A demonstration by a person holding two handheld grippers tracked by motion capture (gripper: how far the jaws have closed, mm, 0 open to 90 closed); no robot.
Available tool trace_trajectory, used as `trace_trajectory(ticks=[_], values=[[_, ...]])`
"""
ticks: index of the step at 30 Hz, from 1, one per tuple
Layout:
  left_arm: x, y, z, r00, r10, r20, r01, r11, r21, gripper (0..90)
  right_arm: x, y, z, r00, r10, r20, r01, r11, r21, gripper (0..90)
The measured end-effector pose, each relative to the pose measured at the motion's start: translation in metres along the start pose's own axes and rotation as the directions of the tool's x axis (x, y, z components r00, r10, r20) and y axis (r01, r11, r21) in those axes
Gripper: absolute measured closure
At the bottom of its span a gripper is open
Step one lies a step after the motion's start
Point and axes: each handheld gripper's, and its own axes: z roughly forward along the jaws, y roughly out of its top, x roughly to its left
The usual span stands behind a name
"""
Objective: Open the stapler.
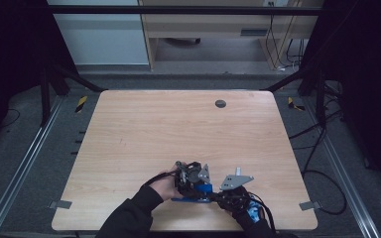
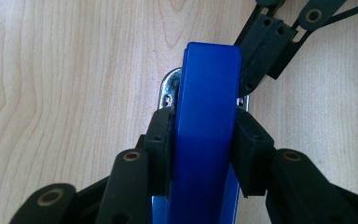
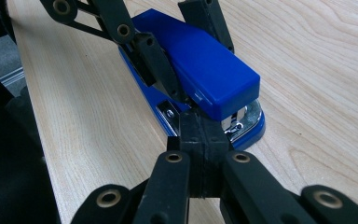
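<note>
Our left tongs [image 2: 204,135] grip the blue stapler [image 2: 205,140] by its upper arm, one pad [image 2: 161,144] pressed on each side. Our right tongs [image 3: 200,135] are fully closed on nothing, their tips resting against the stapler's front end by the metal base [image 3: 242,122]. The stapler lies flat on the wooden table [image 1: 178,129], at its near edge, slightly right of centre. We judge the grasp is made; lifting, pressing or opening the stapler is yet to come.
</note>
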Motion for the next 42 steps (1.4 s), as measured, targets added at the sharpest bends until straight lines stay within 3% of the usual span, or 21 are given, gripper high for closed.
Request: trace_trajectory(ticks=[3, 7, 14, 22, 42], values=[[0.0009, 0.0013, -0.0006, 0.9995, 0.031, -0.002, -0.031, 0.9993, 0.018, 62.9, 0.0001, -0.0003, -0.0001, 1.0000, 0.001, 0.000, -0.001, 1.000, 0.000, 90.0], [0.0033, 0.0004, -0.0008, 0.9993, 0.029, 0.025, -0.029, 0.9996, 0.007, 63.7, 0.0009, -0.0011, 0.0002, 1.0000, 0.001, 0.005, -0.001, 1.000, -0.007, 90.0], [0.0044, -0.0001, -0.0012, 0.9981, 0.053, 0.031, -0.053, 0.9986, 0.000, 64.7, 0.0021, -0.0029, 0.0006, 0.9999, 0.003, 0.011, -0.002, 1.000, -0.022, 90.0], [0.0060, 0.0017, -0.0020, 0.9975, 0.047, 0.052, -0.048, 0.9987, 0.019, 65.4, 0.0021, -0.0030, 0.0016, 0.9996, 0.028, 0.000, -0.028, 0.999, -0.026, 90.0], [0.0035, -0.0022, -0.0037, 0.9988, 0.022, 0.044, -0.021, 0.9992, -0.034, 65.8, 0.0012, -0.0029, 0.0015, 0.9986, 0.052, -0.010, -0.052, 0.998, -0.025, 90.0]])
